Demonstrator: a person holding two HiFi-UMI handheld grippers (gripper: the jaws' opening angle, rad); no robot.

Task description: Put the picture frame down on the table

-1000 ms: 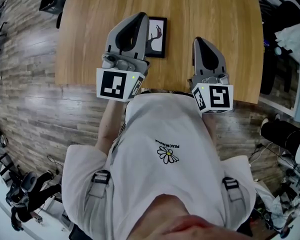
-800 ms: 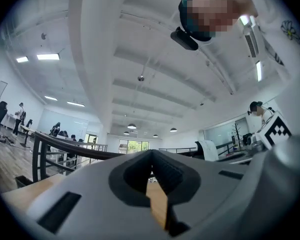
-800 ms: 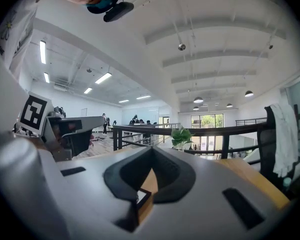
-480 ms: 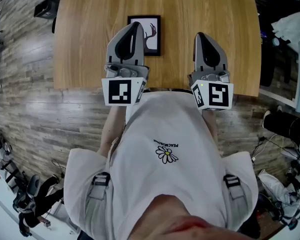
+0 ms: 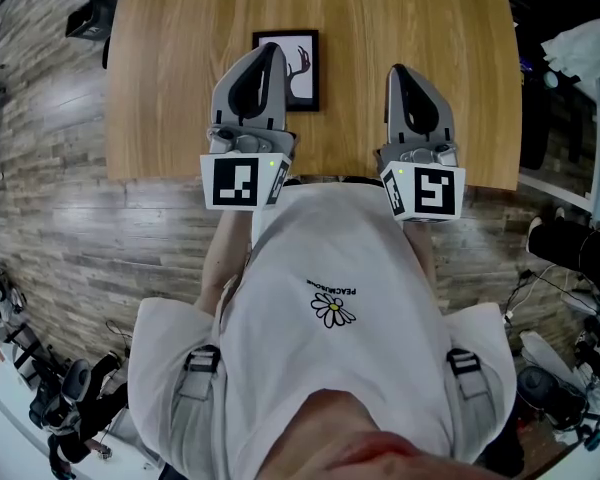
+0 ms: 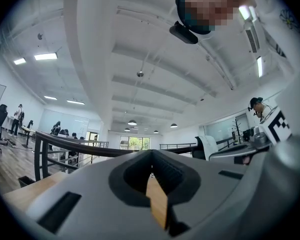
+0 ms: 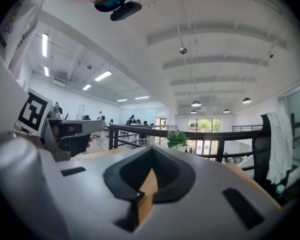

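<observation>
Left hand-held gripper (image 5: 269, 50) shifted, pressed together, hiding picture frame (image 5: 302, 66) lower-left corner; right hand-held gripper (image 5: 401, 72) likewise pressed together.

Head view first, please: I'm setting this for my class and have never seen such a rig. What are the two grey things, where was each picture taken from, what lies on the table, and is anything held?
No robot here: a person in a white shirt holds a hand-worked claw in each hand. The head view comes from a camera on the person's head, looking steeply down: left claw at left, right claw at right. The patterned cube on each is part of the tool. The two gripper views come from cameras riding on the claws, looking along their jaws into the room. On the wooden table lies a black picture frame, partly hidden by the left claw. Both claws are shut with nothing between the jaws, so neither holds the frame.
</observation>
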